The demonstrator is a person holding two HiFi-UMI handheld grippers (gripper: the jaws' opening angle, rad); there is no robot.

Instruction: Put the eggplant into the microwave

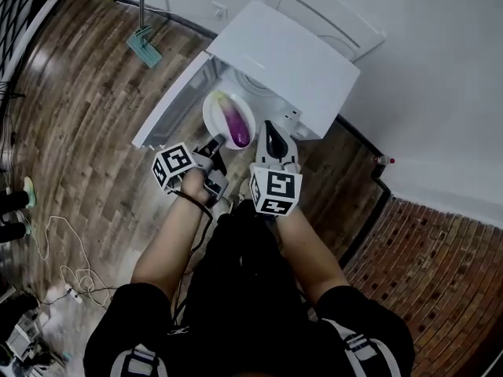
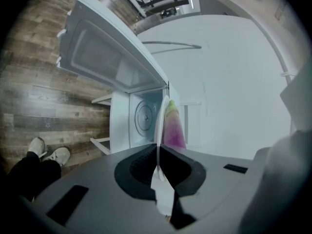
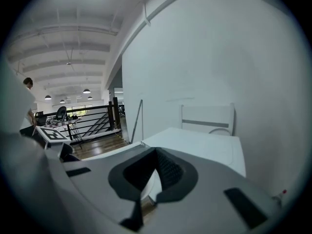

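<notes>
A purple eggplant (image 1: pixel 237 126) with a green cap lies on a white plate (image 1: pixel 215 110). My left gripper (image 1: pixel 214 144) is shut on the plate's near rim. In the left gripper view the thin plate rim (image 2: pixel 159 130) runs between the closed jaws of the left gripper (image 2: pixel 159 147), with the eggplant (image 2: pixel 173 128) just beyond. The plate hangs in front of the white microwave (image 1: pixel 291 61), whose door (image 1: pixel 169 108) stands open to the left. The cavity and its turntable (image 2: pixel 144 115) show ahead. My right gripper (image 1: pixel 273 129) is shut, just right of the plate, and holds nothing I can see.
The microwave stands on a wood floor against a white wall, and its top (image 3: pixel 204 147) shows in the right gripper view. A mop (image 1: pixel 144 44) leans at the back left. Cables (image 1: pixel 67 269) lie on the floor at left. A white panel (image 1: pixel 330 10) stands behind the microwave.
</notes>
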